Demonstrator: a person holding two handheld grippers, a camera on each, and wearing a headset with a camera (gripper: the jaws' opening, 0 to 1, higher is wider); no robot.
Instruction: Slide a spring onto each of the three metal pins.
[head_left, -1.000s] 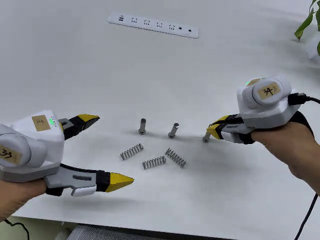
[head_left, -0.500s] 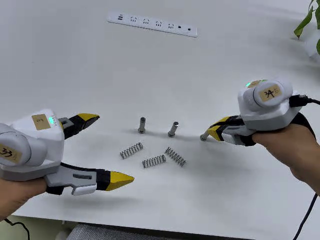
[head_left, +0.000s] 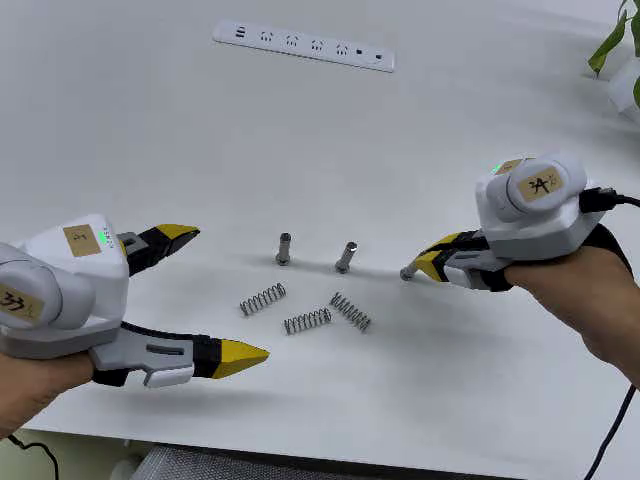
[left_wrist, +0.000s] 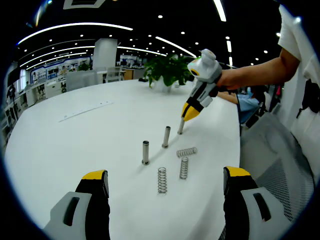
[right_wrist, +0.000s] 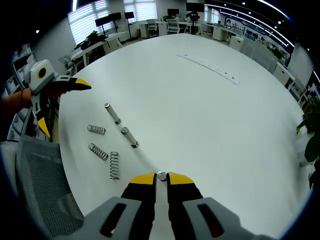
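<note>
Two steel pins (head_left: 284, 248) (head_left: 346, 257) stand on the white table. My right gripper (head_left: 425, 266) is shut on a third pin (head_left: 408, 271), tilted just off the surface; its own view shows the pin head (right_wrist: 161, 175) pinched between the yellow tips. Three springs (head_left: 262, 299) (head_left: 307, 322) (head_left: 351, 313) lie flat in front of the pins. At the near left, my left gripper (head_left: 220, 293) hangs wide open and holds nothing. In the left gripper view the springs (left_wrist: 162, 180) (left_wrist: 183, 167) lie between its jaws' line of sight, and the right gripper (left_wrist: 192, 111) is beyond.
A white power strip (head_left: 305, 46) lies at the far side of the table. Plant leaves (head_left: 615, 40) reach in at the top right. The table's front edge (head_left: 300, 462) runs just below my left gripper. A black cable (head_left: 612, 440) trails from my right hand.
My right gripper has shifted a little left with the third pin, which now leans instead of standing straight. The left gripper has barely moved.
</note>
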